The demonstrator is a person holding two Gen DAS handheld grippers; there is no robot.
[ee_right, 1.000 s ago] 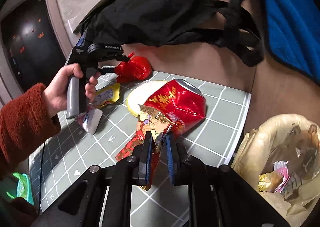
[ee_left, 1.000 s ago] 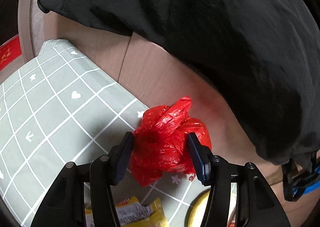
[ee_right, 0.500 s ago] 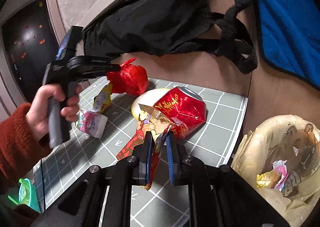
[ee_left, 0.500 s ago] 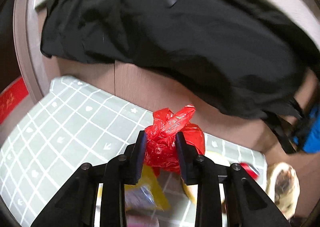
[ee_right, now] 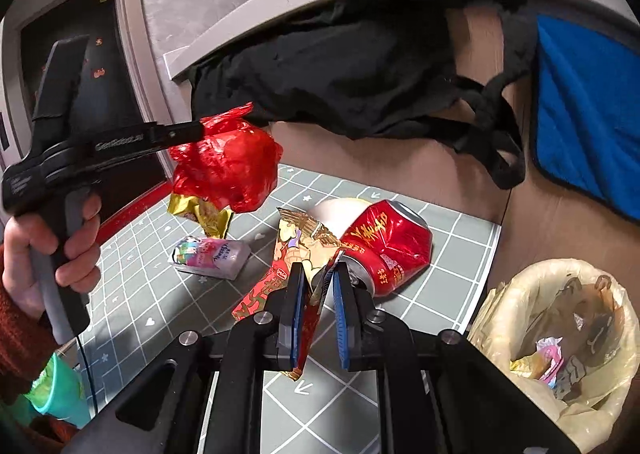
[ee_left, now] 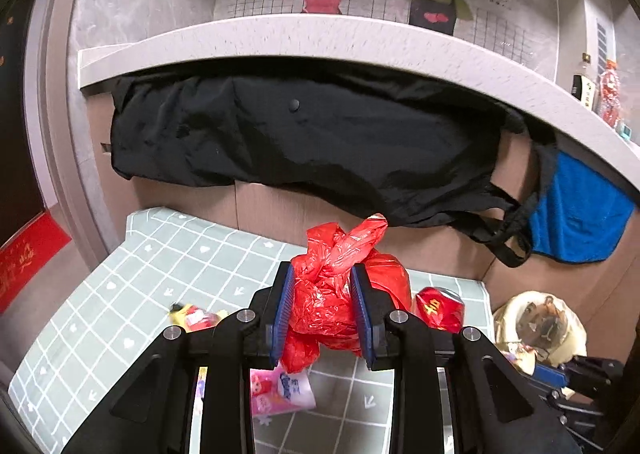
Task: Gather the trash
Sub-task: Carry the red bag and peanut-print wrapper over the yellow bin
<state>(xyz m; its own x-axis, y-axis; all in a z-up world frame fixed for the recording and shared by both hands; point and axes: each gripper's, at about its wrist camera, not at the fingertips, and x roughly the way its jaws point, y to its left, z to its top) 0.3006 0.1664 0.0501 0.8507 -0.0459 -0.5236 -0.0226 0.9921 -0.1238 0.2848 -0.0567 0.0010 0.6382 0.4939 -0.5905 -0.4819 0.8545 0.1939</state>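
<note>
My left gripper is shut on a crumpled red plastic bag and holds it high above the grey-green grid mat. The bag also shows in the right wrist view, hanging from the left gripper. My right gripper is shut on a red and gold snack wrapper just above the mat. A crushed red can lies beside the wrapper. A bin lined with a yellowish bag stands to the right, with trash inside.
A pink tissue packet, a gold wrapper and a white round lid lie on the mat. A black bag and a blue cloth hang from the counter behind. A teal cup stands at lower left.
My left gripper has closed tighter on the red bag and lifted it well up off the mat. My right gripper has kept its hold on the wrapper and barely moved.
</note>
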